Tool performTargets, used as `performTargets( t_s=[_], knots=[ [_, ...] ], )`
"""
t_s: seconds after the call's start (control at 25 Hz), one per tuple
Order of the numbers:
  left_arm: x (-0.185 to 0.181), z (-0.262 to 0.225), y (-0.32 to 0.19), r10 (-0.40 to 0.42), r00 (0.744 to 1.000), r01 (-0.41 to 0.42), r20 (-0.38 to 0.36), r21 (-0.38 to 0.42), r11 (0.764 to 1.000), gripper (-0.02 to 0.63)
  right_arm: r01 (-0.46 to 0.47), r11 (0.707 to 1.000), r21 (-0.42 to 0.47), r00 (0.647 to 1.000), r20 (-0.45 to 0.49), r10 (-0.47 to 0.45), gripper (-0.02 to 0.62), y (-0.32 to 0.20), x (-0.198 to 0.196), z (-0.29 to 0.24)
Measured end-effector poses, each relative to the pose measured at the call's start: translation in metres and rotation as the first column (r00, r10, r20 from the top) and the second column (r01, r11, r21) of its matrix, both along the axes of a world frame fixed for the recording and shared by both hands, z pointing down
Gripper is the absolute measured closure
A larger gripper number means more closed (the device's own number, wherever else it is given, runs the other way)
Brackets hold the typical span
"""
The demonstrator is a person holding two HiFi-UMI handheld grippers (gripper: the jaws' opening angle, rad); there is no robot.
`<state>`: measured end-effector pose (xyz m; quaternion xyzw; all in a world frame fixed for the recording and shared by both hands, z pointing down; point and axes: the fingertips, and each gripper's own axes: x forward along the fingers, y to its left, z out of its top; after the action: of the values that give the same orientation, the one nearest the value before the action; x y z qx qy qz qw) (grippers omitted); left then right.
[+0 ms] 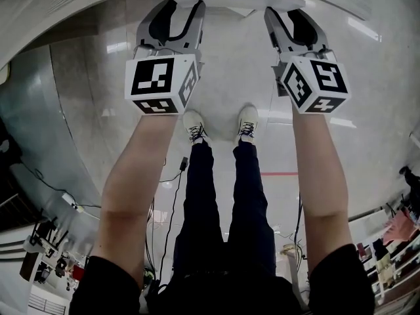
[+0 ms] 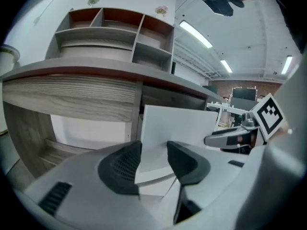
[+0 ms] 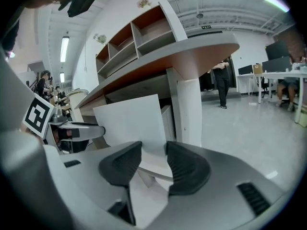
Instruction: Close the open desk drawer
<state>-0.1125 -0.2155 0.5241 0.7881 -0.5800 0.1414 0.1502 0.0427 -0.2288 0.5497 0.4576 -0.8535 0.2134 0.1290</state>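
Standing a modest way apart, the jaws of the left gripper [image 2: 153,150] are seen with the white drawer front [image 2: 177,123] filling the gap between them, and nothing is clamped. The right gripper [image 3: 153,150] is held likewise, jaws parted and empty, at the same panel's other side. Whether the jaw tips touch the panel cannot be told for certain, though they are at least just beside it. The drawer front is set forward of the wood-grain desk, below its tabletop [image 2: 96,71], so the drawer is judged not yet shut. A cubby shelf unit [image 2: 115,28] is carried on the tabletop. If more force were applied by one gripper than the other, the drawer could be skewed and jammed. The jaws could also slip off the smooth face.
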Motion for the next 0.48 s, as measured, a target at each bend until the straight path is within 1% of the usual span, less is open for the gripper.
performTargets(
  t_s=[0.2,0.36,0.48],
  knots=[
    [0.002,-0.003,-0.005,-0.019,1.000,0.019,-0.005,0.012,1.000,0.426,-0.084,0.996,0.008,0.996,-0.023,0.084,0.419,-0.007,0.004,-0.004],
    [0.002,-0.007,-0.012,-0.040,0.999,0.041,-0.012,0.008,0.999,0.426,-0.162,0.987,0.001,0.985,-0.053,0.162,0.417,-0.014,0.005,-0.009],
    [0.003,-0.005,-0.014,-0.060,0.998,0.060,-0.013,0.004,0.998,0.426,-0.206,0.979,-0.007,0.977,-0.061,0.205,0.407,-0.017,0.007,-0.007]
  ],
)
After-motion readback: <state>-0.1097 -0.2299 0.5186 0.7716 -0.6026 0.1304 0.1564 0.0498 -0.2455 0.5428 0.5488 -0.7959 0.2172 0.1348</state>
